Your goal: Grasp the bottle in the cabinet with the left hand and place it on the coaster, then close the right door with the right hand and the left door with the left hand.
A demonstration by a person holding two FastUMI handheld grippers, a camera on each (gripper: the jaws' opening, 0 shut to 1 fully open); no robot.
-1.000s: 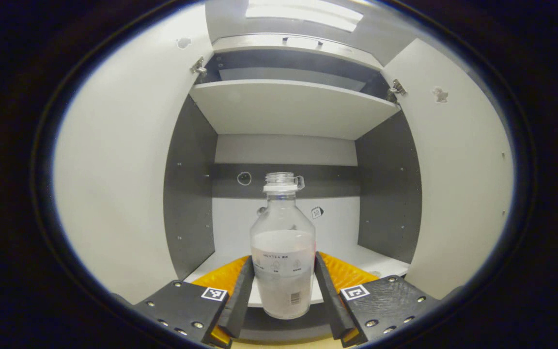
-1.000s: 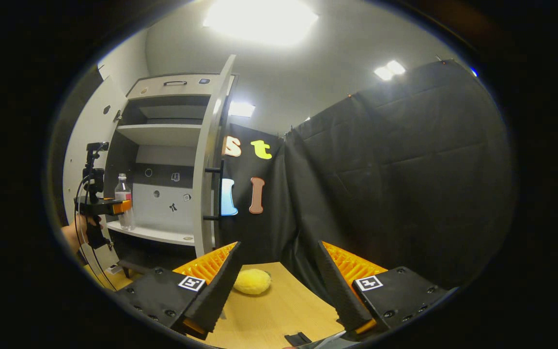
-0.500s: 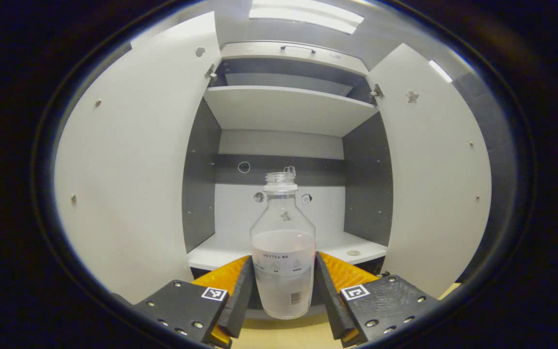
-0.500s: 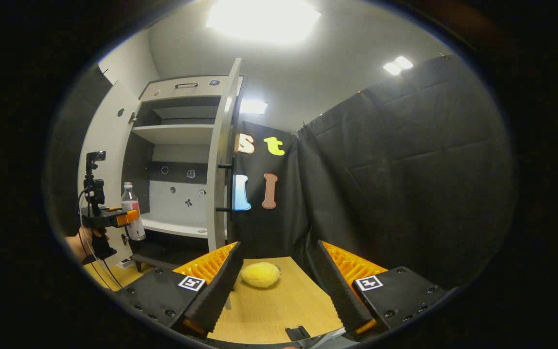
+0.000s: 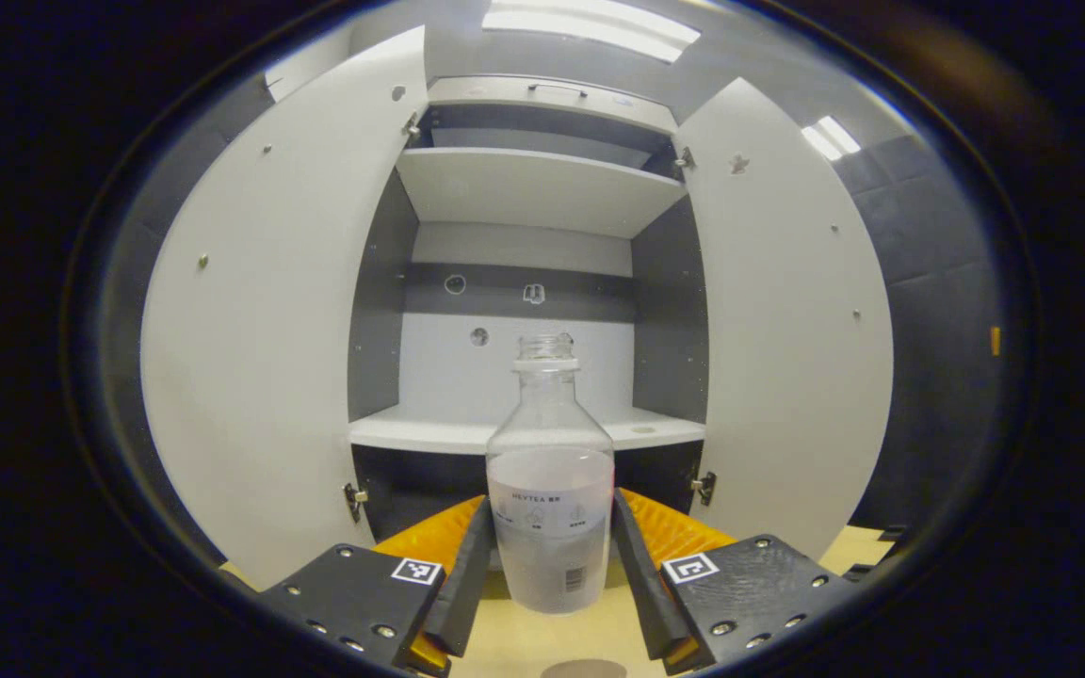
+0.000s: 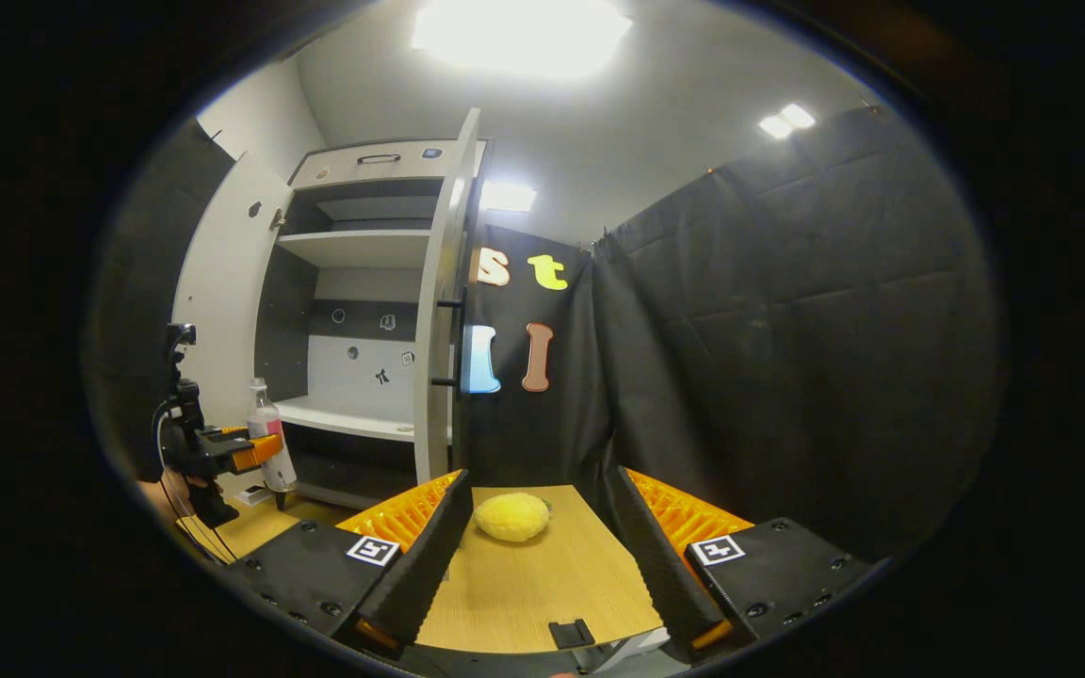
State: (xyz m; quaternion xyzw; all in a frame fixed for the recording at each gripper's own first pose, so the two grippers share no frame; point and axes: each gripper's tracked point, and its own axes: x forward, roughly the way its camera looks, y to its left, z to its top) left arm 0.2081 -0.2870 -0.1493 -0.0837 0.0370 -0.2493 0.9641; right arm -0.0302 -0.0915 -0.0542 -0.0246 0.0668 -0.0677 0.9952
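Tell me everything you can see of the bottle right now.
The bottle is clear plastic, about half full of pale cloudy liquid, with a printed label on its body and a ribbed neck; no cap is apparent. It stands upright, clamped between the left gripper fingers, held in front of the open cabinet, above the wooden table.
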